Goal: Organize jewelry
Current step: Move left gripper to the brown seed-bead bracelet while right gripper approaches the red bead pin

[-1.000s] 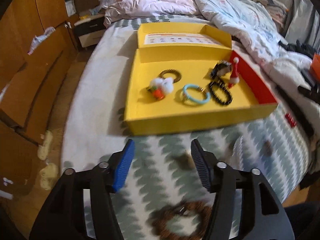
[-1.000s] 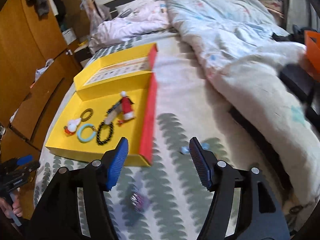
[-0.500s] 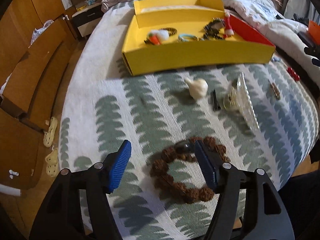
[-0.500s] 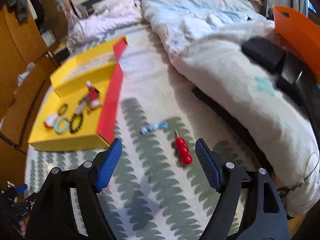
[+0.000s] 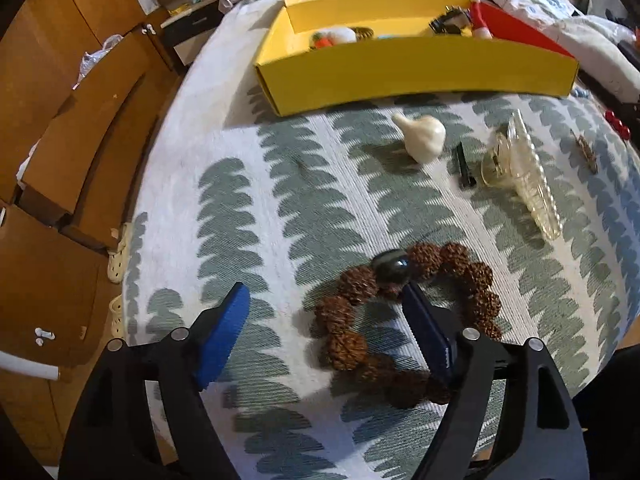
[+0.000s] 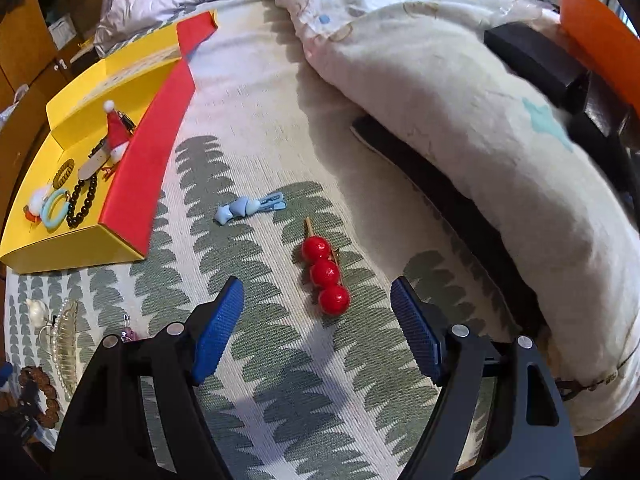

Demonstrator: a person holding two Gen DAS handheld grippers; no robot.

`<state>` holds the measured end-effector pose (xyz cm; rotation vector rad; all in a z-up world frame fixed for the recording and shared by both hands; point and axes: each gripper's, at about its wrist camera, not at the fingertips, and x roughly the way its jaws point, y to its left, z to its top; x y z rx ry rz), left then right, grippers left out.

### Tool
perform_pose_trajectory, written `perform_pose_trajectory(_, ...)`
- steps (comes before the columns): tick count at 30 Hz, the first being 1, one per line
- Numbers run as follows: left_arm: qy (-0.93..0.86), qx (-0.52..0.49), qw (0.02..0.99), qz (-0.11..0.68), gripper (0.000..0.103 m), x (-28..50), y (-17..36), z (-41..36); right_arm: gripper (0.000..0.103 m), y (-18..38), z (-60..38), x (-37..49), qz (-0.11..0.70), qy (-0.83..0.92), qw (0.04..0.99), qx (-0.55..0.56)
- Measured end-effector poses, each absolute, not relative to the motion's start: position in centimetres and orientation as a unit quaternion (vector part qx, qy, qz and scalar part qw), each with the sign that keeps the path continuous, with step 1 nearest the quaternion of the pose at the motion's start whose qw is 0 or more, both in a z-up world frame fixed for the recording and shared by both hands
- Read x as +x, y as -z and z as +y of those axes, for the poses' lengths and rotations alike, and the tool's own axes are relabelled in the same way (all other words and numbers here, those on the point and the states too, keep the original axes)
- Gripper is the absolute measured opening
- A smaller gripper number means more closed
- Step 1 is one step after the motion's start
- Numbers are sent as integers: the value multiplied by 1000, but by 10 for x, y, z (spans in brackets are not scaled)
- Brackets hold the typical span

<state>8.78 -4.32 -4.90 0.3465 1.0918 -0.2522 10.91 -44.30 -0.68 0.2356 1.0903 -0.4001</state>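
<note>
A brown bead bracelet [image 5: 420,312] with one dark bead lies on the leaf-patterned bedspread. My left gripper [image 5: 326,320] is open low over it, its right finger inside the ring and its left finger outside on the cloth. My right gripper [image 6: 316,312] is open, with a red three-ball hair pin [image 6: 325,274] lying just ahead between its fingers. A yellow box [image 5: 400,68] with a red side [image 6: 148,152] holds several small pieces. A blue clip [image 6: 250,208] lies beyond the red pin.
A white garlic-shaped piece [image 5: 424,136], a small black clip [image 5: 464,164] and a clear hair claw [image 5: 524,176] lie between the bracelet and the box. A rumpled duvet [image 6: 460,100] fills the right side. Wooden cabinets [image 5: 60,140] stand left of the bed.
My left gripper came back and down from the yellow box to the brown bracelet. My right gripper swung right and lowered toward the red pin. Both stayed open.
</note>
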Motion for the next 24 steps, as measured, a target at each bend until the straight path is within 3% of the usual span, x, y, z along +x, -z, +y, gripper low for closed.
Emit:
perform_pose_trajectory(13, 95, 144, 835, 523, 88, 94, 60, -39, 78, 24, -446, 116, 540, 185, 813, 113)
perform_pose_trajectory(24, 98, 115, 827, 541, 90, 99, 66, -32, 78, 37, -453, 129, 550, 172, 806, 132)
